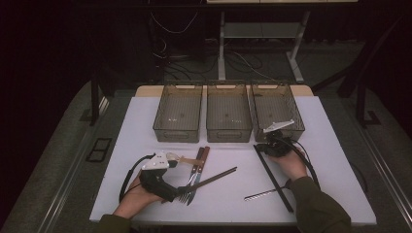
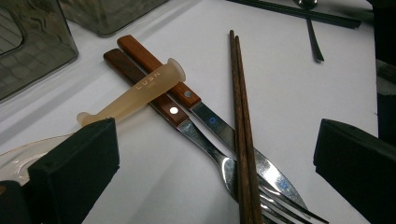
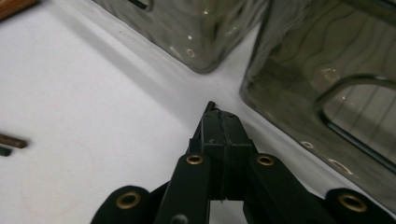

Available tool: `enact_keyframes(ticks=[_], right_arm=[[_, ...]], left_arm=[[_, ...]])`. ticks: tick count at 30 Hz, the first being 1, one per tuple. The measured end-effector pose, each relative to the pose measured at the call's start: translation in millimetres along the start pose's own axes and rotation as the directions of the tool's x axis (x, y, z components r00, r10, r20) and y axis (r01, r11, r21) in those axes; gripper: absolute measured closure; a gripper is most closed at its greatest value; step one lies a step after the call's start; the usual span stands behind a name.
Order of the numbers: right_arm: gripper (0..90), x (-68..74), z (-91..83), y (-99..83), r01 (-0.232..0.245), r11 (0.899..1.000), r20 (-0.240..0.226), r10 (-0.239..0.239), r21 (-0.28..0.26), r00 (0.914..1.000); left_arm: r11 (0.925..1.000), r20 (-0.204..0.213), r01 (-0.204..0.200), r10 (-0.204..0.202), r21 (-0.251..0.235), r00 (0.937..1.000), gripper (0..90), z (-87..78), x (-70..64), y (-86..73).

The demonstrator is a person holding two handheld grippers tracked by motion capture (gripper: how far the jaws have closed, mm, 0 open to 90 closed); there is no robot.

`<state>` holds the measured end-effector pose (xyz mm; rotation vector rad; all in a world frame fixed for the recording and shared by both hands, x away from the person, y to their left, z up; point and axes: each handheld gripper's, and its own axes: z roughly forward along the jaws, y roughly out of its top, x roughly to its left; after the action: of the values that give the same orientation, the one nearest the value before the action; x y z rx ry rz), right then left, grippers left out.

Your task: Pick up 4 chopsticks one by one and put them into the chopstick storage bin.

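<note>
My left gripper (image 1: 176,177) stands open on the table's left and holds nothing. In the left gripper view, my left gripper (image 2: 215,161) brackets a wood-handled fork (image 2: 187,128), a wood-handled knife (image 2: 219,130) and brown chopsticks (image 2: 240,121) that lie over their tips. A frosted translucent spoon (image 2: 135,91) rests across the two wooden handles beside the left jaw. My right gripper (image 1: 265,144) sits in front of the right bin (image 1: 277,109). In the right gripper view, my right gripper (image 3: 219,119) is shut on the far end of the black chopsticks (image 3: 210,105), which otherwise lie on the table (image 1: 274,179).
Three dark see-through bins stand in a row at the back: left bin (image 1: 178,112), middle bin (image 1: 228,111) and the right one. A silvery utensil (image 1: 262,195) lies near the front edge beside the black chopsticks. The white tabletop (image 1: 141,126) is bare at the left.
</note>
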<state>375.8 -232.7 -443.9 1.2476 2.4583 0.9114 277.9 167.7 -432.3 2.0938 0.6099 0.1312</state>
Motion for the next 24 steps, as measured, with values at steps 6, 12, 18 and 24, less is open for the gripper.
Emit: enact_keyframes(ticks=[6, 12, 18, 24], right_arm=[[89.8, 4.5, 0.9, 0.9, 0.004, 1.0, -0.026, -0.004, 0.002, 0.9996], [89.8, 9.8, 1.8, 2.4, 0.02, 1.0, -0.038, -0.02, 0.006, 0.9991], [89.8, 15.2, 2.8, 3.7, 0.042, 0.999, -0.057, -0.041, 0.013, 0.9975], [89.9, 20.3, 3.7, 5.0, 0.055, 0.998, -0.074, -0.054, 0.015, 0.9958]], left_arm=[[1.0, 0.001, 0.0, 0.0, 0.0, 1.0, 0.0, 0.0, 0.1, -0.1], [1.0, 0.001, 0.001, -0.001, 0.001, 1.0, 0.0, 0.1, 0.0, -0.2], [1.0, 0.002, 0.0, 0.0, 0.001, 1.0, 0.0, 0.3, 0.0, -0.5], [1.0, 0.003, -0.001, 0.001, 0.002, 1.0, 0.0, 0.4, 0.2, -0.6]])
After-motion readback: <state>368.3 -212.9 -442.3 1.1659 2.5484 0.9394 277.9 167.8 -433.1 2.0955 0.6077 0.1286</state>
